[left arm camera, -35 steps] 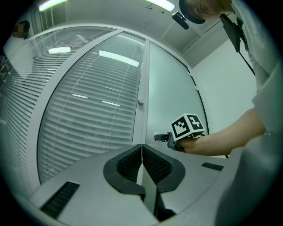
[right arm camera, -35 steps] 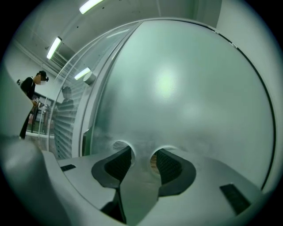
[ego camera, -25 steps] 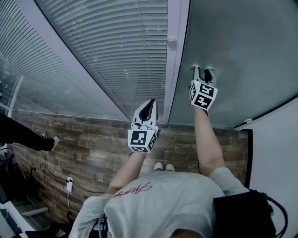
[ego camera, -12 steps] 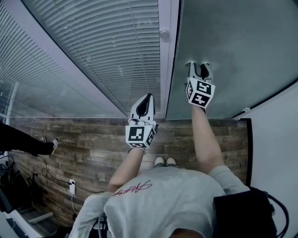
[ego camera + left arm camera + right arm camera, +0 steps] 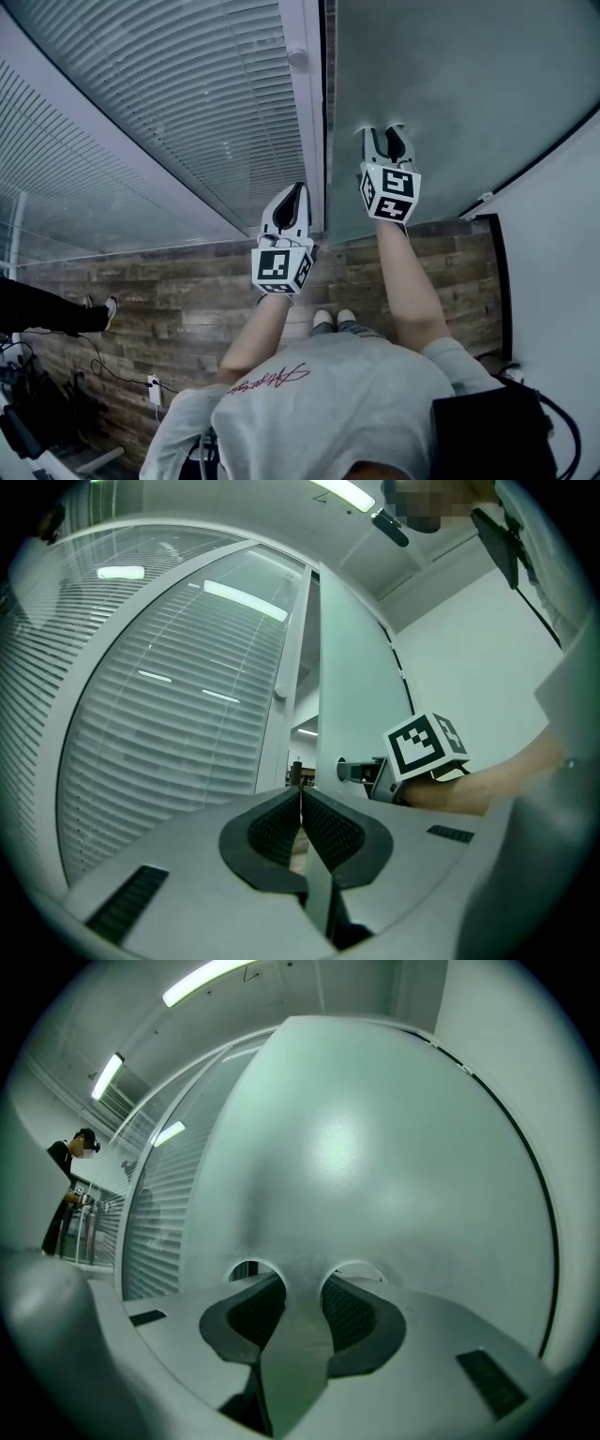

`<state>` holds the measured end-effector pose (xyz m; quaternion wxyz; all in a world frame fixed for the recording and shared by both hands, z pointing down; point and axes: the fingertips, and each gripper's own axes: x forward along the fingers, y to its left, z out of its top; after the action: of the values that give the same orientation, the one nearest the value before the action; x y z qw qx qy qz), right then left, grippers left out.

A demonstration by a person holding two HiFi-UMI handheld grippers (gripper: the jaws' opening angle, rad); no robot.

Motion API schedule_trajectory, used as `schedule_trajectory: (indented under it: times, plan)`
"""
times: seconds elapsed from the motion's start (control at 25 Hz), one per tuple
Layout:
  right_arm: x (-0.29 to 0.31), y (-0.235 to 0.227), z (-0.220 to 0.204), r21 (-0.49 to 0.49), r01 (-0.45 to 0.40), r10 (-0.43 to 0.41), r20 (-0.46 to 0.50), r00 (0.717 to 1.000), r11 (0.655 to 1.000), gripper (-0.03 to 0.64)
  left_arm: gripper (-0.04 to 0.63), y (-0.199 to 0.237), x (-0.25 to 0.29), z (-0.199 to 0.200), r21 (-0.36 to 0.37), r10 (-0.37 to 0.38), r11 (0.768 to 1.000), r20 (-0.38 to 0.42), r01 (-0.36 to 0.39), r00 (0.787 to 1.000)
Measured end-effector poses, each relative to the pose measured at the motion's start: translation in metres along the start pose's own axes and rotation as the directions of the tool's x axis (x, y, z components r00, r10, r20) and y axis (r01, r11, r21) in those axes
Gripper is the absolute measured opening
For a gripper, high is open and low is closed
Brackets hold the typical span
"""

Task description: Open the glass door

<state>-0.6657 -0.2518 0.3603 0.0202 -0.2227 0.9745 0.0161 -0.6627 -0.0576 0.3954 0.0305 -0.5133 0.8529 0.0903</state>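
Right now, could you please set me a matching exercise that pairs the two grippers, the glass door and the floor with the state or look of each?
Things:
1. left gripper
2. right gripper
3. glass door
4. floor

States:
A. wooden planks
B. jaws apart, tips at the door
C. jaws together, nothing between them
D. frosted, with a narrow gap at its edge beside the frame

Pairs: 1-C, 2-B, 3-D, 4-A.

Left gripper (image 5: 300, 799) near the glass door (image 5: 352, 686)
Its 2 jaws are pressed together. The right gripper (image 5: 356, 772) is at the door.
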Motion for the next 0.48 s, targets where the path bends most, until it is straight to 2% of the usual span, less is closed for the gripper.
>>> schedule_trajectory:
  times: [0.48]
  plan:
    - [-0.068,0.002,0.006,-0.001,-0.095,0.095,0.011,0.995,0.996,0.132,0.017,-0.060,-0.018,0.006,0.032,-0.059,0.998,0.016,0.059,0.998]
